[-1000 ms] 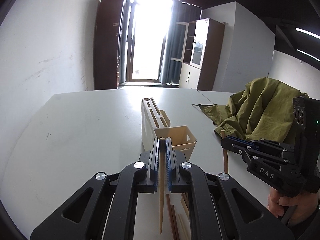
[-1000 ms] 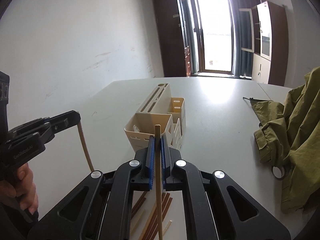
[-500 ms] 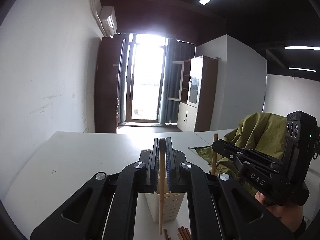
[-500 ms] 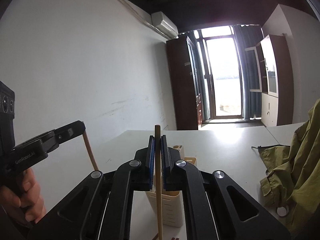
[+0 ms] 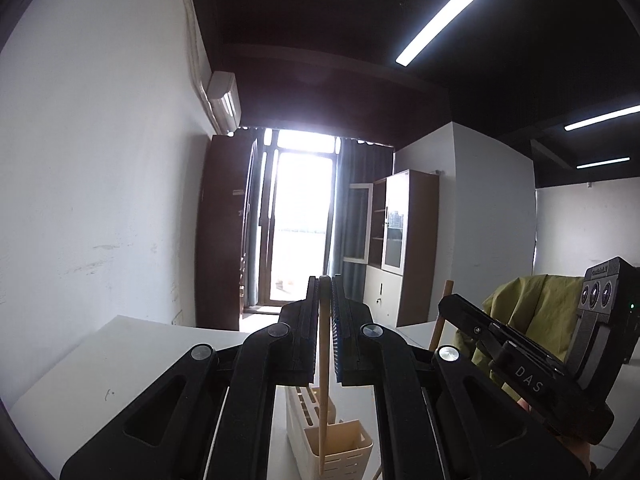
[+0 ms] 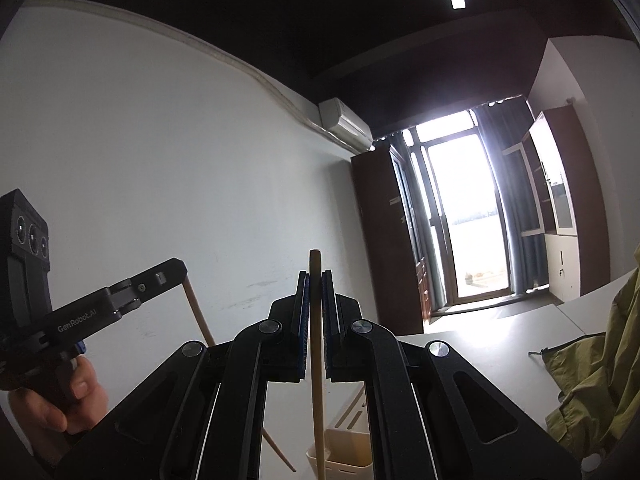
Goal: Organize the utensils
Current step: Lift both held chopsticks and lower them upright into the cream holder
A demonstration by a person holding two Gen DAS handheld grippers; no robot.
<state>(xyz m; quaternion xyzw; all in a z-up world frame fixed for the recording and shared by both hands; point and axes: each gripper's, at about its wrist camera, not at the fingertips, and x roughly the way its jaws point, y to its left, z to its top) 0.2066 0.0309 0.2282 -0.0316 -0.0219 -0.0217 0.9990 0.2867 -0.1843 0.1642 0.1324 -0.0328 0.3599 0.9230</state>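
My left gripper (image 5: 324, 280) is shut on a pale wooden chopstick (image 5: 324, 380) that hangs down between the jaws, its lower tip in front of the cream utensil holder (image 5: 340, 452) on the table. My right gripper (image 6: 315, 276) is shut on a darker wooden chopstick (image 6: 316, 360) that also hangs straight down, over the holder (image 6: 348, 456). Each gripper shows in the other's view: the right gripper (image 5: 448, 306) with its chopstick (image 5: 439, 324) at the right, the left gripper (image 6: 176, 274) with its slanted chopstick (image 6: 200, 320) at the left. Both point about level, above the holder.
An olive-green cloth (image 5: 516, 296) (image 6: 600, 380) lies on the right of the white table (image 5: 120, 360). A white wall runs along the left. Brown cabinets (image 5: 408, 240) and a bright doorway stand beyond the table's far end. A hand (image 6: 72, 400) grips the left tool.
Both grippers have risen and tipped up from looking down at the table to level. The holder has dropped to the bottom edge of both views. Each still grips its chopstick.
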